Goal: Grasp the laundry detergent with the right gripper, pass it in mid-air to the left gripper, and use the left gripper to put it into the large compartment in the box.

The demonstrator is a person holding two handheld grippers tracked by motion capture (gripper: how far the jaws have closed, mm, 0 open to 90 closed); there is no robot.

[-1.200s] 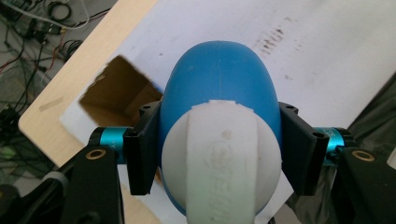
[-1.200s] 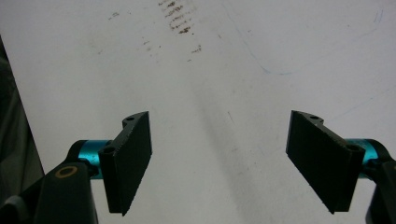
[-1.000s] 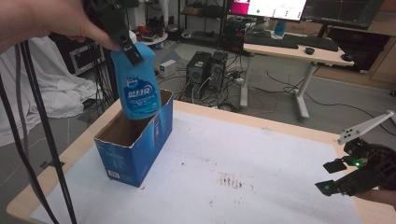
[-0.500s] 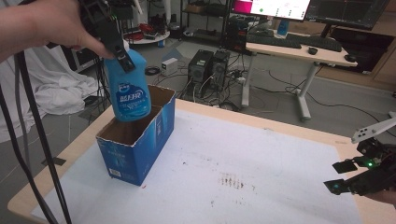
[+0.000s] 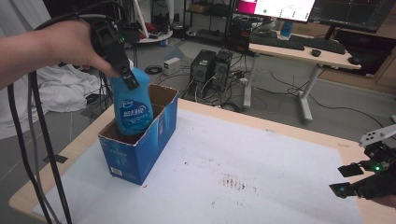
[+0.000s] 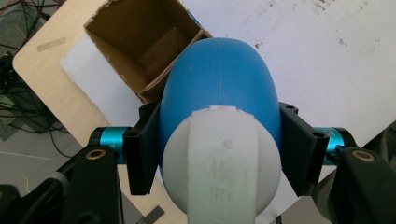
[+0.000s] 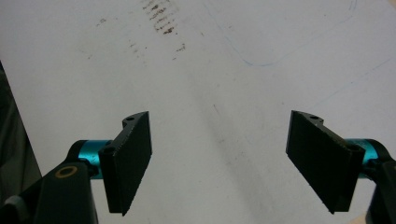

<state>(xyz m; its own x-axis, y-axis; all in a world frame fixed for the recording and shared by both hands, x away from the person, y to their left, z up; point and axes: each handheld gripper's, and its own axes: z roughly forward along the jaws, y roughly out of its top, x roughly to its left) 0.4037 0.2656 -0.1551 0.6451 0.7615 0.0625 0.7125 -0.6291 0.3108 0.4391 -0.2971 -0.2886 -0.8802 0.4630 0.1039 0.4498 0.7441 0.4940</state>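
- The blue bottle (image 5: 132, 106) is held upright by its upper part, with its base lowered into the open top of the blue cardboard box (image 5: 140, 144); whether the base touches the box floor cannot be told.
- In the left gripper view, the bottle's white cap (image 6: 222, 161) is seen from above, with the brown inside of the box beyond it.
- The left hand-held gripper (image 6: 219, 149) is clamped on the bottle, one black jaw pressed to each side of the blue body just below the cap.
- The box is stood near the left end of the worktop (image 5: 261, 158), on its white cover, which is marked with brown stains.
- The right hand-held gripper (image 5: 357, 179) is kept low at the worktop's far right edge, well apart from the box.
- Its jaws are spread wide, with nothing between them.
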